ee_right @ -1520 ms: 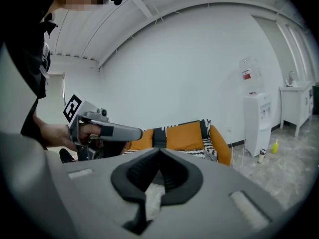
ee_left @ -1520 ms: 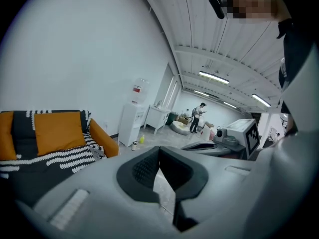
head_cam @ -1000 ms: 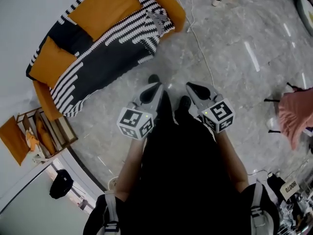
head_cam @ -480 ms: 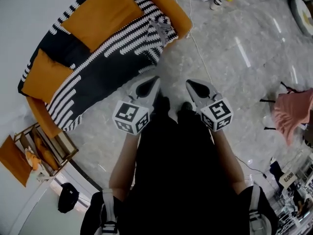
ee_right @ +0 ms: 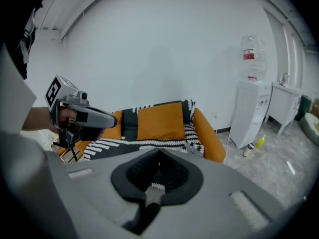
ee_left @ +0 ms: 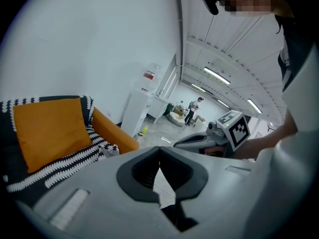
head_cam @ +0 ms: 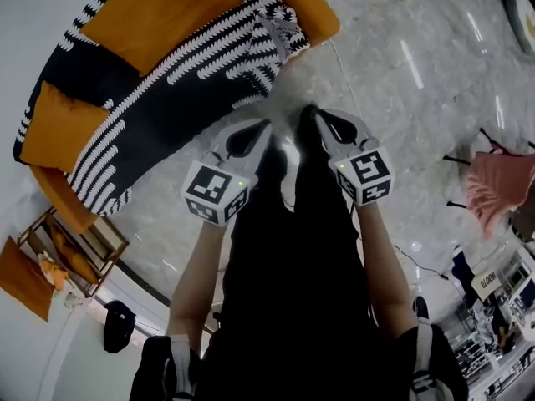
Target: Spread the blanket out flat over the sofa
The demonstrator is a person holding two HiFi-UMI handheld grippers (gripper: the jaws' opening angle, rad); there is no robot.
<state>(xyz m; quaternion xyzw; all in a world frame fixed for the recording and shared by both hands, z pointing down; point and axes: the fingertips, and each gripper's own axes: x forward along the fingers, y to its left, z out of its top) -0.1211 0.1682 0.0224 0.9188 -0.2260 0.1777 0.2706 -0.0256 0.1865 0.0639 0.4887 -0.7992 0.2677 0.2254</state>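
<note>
A black blanket with white zigzag stripes [head_cam: 192, 98] lies spread over the seat and back of the orange sofa [head_cam: 311, 11], its front edge hanging to the floor. Two orange cushions [head_cam: 159, 11] rest on it. My left gripper [head_cam: 259, 130] and right gripper [head_cam: 311, 117] are held side by side above the floor just short of the sofa's front. Both are shut with nothing between the jaws. The right gripper view shows the blanket [ee_right: 144, 144] ahead and the left gripper [ee_right: 107, 119] off to the left. In the left gripper view the blanket [ee_left: 65, 158] lies at the left.
A wooden side rack [head_cam: 79, 241] stands past the sofa's left end. On the right a pink cloth [head_cam: 497, 186] hangs on a stand. A white cable [head_cam: 347, 73] runs across the marble floor. A water dispenser [ee_right: 251, 108] and a yellow bottle [ee_right: 259, 142] are beside the sofa's right arm.
The person has stepped closer to the sofa, which now fills more of the head view. Both grippers moved forward with the body and stayed shut.
</note>
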